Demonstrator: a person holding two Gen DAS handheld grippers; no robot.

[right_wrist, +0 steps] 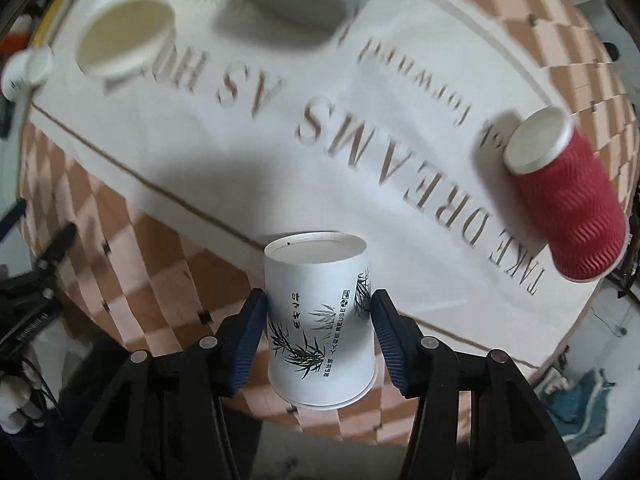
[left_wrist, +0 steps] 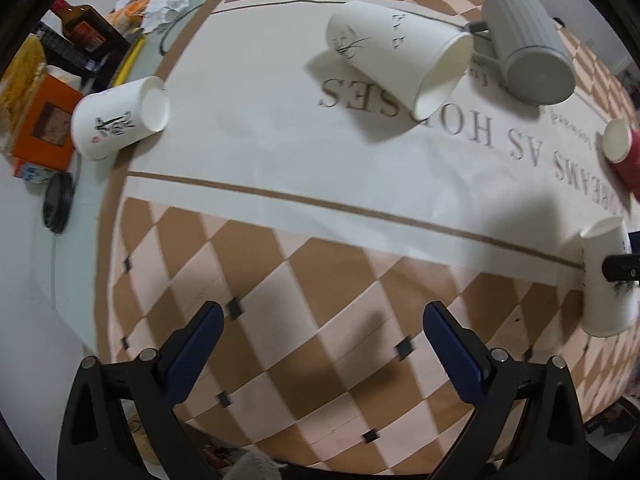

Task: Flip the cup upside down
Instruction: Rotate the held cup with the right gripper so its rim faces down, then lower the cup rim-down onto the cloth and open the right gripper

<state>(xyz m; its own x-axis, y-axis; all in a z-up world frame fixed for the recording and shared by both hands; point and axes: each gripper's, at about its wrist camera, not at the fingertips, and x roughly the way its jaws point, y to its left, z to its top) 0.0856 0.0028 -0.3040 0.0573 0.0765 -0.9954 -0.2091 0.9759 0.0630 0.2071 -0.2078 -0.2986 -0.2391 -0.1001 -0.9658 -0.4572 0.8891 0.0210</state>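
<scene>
Left tongs (left_wrist: pixel 322 334) nearest, spread wide, holding nothing, above checkered table (left_wrist: pixel 280 280). White paper cup (left_wrist: pixel 606 280) at far right edge, dark tip against it.

Right view: right tongs (right_wrist: pixel 319 306) clamped on white paper cup (right_wrist: pixel 320 320), base up, rim down, above table (right_wrist: pixel 256 152) edge. Red cup (right_wrist: pixel 568 200) lies sideways.

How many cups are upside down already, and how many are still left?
Several look done: the red cup, the grey mug and the far white cup all show their flat bottoms. In hand: the right gripper grips the bamboo-print cup, bottom facing away, apparently lifted. Left: the tipped white cup lies on its side. The left gripper is open.
</scene>
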